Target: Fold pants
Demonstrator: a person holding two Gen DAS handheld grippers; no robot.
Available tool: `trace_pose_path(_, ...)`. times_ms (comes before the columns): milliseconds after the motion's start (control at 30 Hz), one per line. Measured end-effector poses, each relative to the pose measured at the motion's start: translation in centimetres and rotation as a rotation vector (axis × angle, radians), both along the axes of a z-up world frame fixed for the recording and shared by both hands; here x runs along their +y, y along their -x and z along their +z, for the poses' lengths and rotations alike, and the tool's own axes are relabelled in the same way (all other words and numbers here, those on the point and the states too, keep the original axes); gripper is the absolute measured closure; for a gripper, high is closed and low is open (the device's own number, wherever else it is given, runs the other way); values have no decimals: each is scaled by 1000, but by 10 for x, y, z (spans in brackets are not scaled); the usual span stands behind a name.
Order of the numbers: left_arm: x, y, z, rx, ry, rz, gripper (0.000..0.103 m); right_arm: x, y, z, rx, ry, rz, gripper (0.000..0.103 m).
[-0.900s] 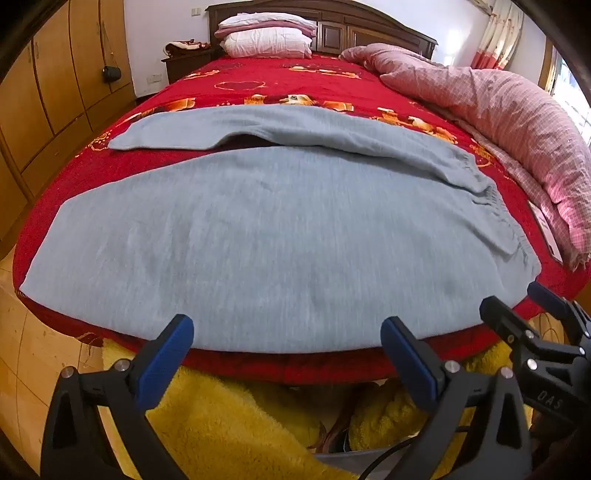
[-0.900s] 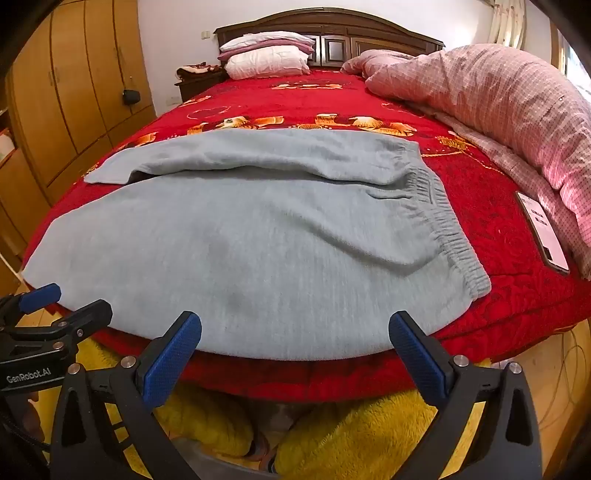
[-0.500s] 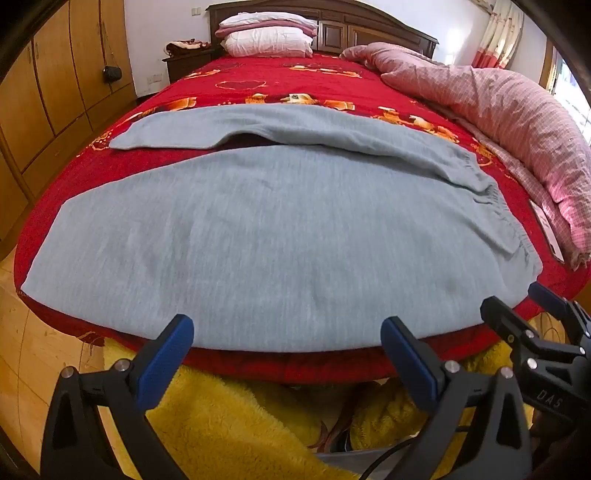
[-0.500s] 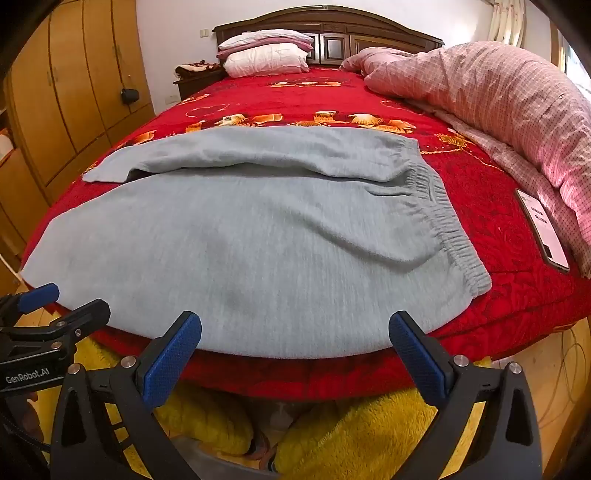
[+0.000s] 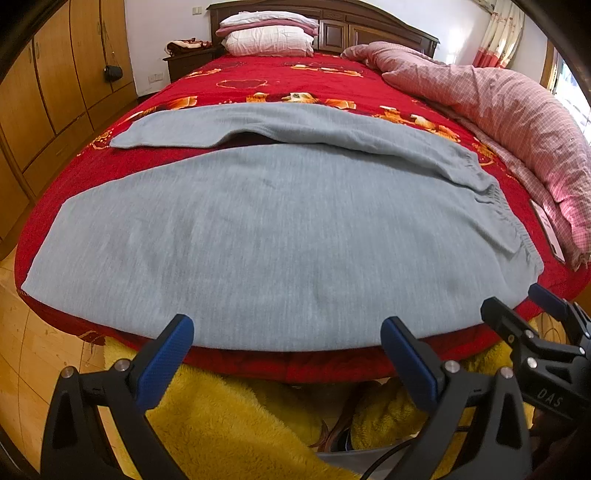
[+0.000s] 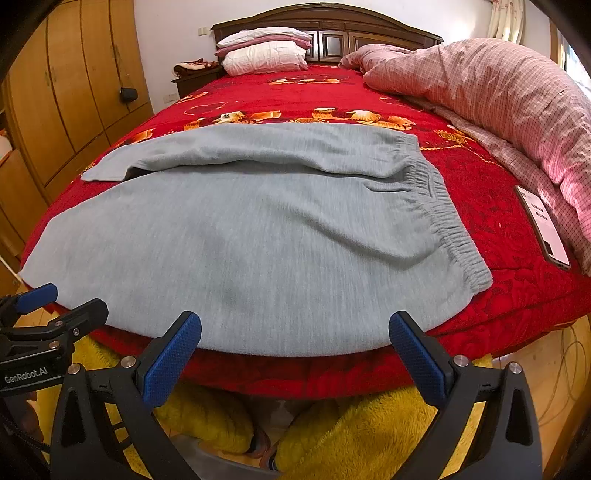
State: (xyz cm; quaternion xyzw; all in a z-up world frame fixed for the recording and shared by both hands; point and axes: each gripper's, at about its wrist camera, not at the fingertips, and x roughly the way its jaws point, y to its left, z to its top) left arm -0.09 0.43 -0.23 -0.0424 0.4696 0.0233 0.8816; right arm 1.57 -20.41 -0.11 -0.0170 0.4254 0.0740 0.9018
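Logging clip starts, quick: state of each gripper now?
Left gripper: open, holding nothing, just short of the pants.
Right gripper: open, holding nothing.

Red patterned bedspread (image 6: 480, 192) across bed. Stacked pillows (image 6: 264, 50) against dark wooden headboard (image 6: 369, 35). Pink checked quilt (image 6: 498, 96) bunched along right side. Phone (image 6: 541, 225) lying screen-up on bedspread beside quilt. Wooden wardrobe (image 5: 44, 88) on left, nightstand (image 5: 184, 61) near pillows. Yellow fleece (image 5: 229, 417) below bed edge. Curtain (image 5: 498, 33) top right.

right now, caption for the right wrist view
Open right tongs poised over grey pants spread on a red bedspread.
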Motion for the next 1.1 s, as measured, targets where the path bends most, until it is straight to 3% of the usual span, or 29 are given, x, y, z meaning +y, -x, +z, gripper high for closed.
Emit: trace_pose_path(1100, -2, -1, -1, 2, -7, -2, 0, 0, 0, -1, 9, -2, -1, 0)
